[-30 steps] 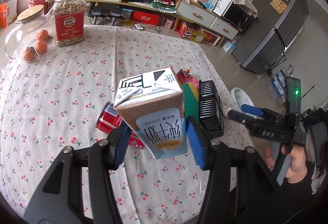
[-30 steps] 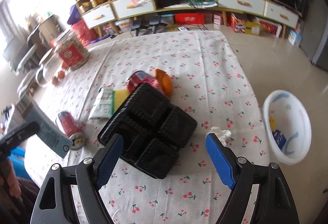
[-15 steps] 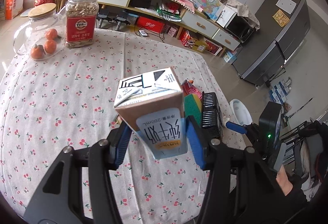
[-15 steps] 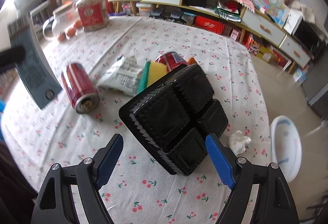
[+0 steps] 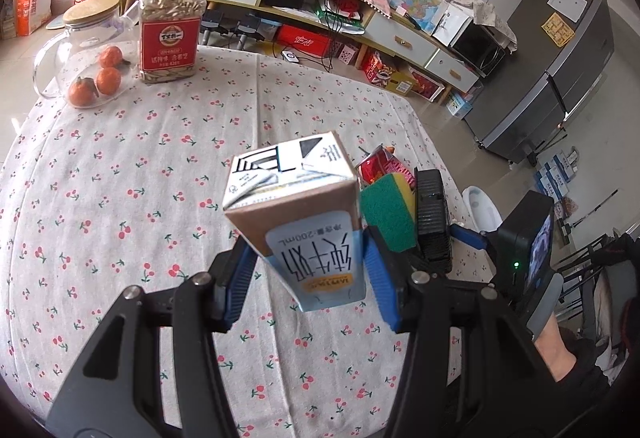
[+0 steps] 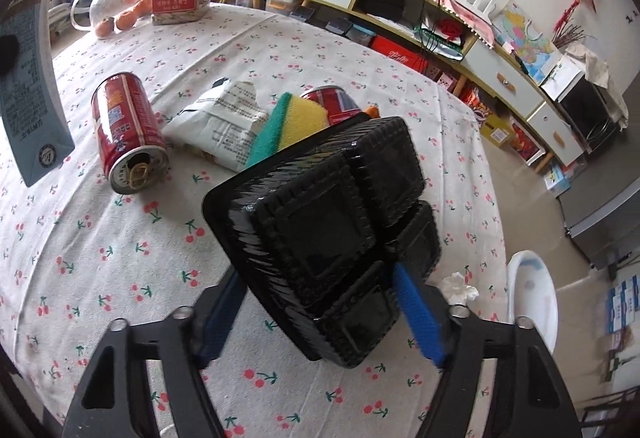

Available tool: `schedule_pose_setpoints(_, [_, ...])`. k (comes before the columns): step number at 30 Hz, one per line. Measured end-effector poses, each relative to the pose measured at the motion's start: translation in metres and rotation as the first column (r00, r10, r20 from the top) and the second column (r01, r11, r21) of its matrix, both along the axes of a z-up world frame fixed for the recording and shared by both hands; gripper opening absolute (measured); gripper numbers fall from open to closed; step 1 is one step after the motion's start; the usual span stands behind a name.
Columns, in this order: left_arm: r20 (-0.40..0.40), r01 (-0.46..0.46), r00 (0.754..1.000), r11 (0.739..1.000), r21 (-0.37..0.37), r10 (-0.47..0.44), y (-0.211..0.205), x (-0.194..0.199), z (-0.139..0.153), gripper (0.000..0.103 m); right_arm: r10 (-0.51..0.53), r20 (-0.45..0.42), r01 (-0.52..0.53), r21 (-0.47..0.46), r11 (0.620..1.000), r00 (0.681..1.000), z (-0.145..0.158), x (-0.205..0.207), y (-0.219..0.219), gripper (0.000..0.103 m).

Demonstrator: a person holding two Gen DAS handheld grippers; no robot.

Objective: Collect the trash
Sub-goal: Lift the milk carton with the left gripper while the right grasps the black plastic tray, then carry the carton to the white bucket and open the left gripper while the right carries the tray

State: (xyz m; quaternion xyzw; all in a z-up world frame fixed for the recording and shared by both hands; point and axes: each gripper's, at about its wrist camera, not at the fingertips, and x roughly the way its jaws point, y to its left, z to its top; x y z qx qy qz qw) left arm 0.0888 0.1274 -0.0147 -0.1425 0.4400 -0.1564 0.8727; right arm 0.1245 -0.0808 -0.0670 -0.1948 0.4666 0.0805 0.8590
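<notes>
My left gripper (image 5: 308, 278) is shut on a brown and blue milk carton (image 5: 296, 213) and holds it above the table; the carton also shows at the left edge of the right wrist view (image 6: 28, 85). My right gripper (image 6: 320, 318) has its blue pads on either side of a black plastic food tray (image 6: 332, 213), whose near corner lies between them. Whether the pads touch it is unclear. Behind the tray lie a green and yellow sponge (image 6: 288, 125), a crumpled paper wrapper (image 6: 224, 125) and two red cans (image 6: 124, 133) (image 6: 332, 101).
A white trash bin (image 6: 532, 298) stands on the floor right of the table. A crumpled white tissue (image 6: 460, 284) lies near the table's right edge. A nut jar (image 5: 170, 29) and a glass jar with oranges (image 5: 88, 49) stand at the far left.
My right gripper has moved in on the black tray and its fingers have narrowed around the tray's corner. My left gripper has lifted the carton slightly higher and back.
</notes>
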Motion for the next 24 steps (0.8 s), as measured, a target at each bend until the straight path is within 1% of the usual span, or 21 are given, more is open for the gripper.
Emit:
schedule_pose_setpoints(3, [0.000, 0.001, 1.000, 1.000, -0.001, -0.001, 0.000, -0.001, 0.001, 0.055, -0.004, 0.023, 0.004, 0.020, 1.000, 1.000, 0.009, -0.002, -0.005, 0.064])
schedule_pose_setpoints(4, [0.002, 0.001, 1.000, 1.000, -0.001, -0.001, -0.001, -0.001, 0.001, 0.055, -0.005, 0.033, 0.004, 0.024, 1.000, 0.999, 0.012, -0.003, -0.006, 0.056])
schedule_pose_setpoints(6, [0.004, 0.002, 1.000, 1.000, -0.002, -0.002, -0.001, -0.001, 0.002, 0.055, 0.000, 0.056, -0.002, 0.036, 0.999, 0.998, 0.021, -0.005, -0.010, 0.045])
schedule_pose_setpoints(8, [0.006, 0.004, 1.000, 1.000, -0.002, -0.004, -0.002, -0.001, 0.002, 0.055, -0.010, 0.054, 0.006, 0.074, 0.997, 0.998, 0.028, -0.005, -0.017, 0.040])
schedule_pose_setpoints(14, [0.009, 0.010, 1.000, 1.000, 0.002, -0.010, -0.007, 0.000, 0.002, 0.055, -0.049, 0.034, 0.040, 0.209, 0.977, 0.998, 0.045, -0.005, -0.041, 0.039])
schedule_pose_setpoints(24, [0.017, 0.028, 0.999, 1.000, 0.005, -0.029, -0.021, 0.005, 0.003, 0.055, -0.082, 0.034, 0.064, 0.371, 0.927, 0.996, 0.068, -0.009, -0.075, 0.038])
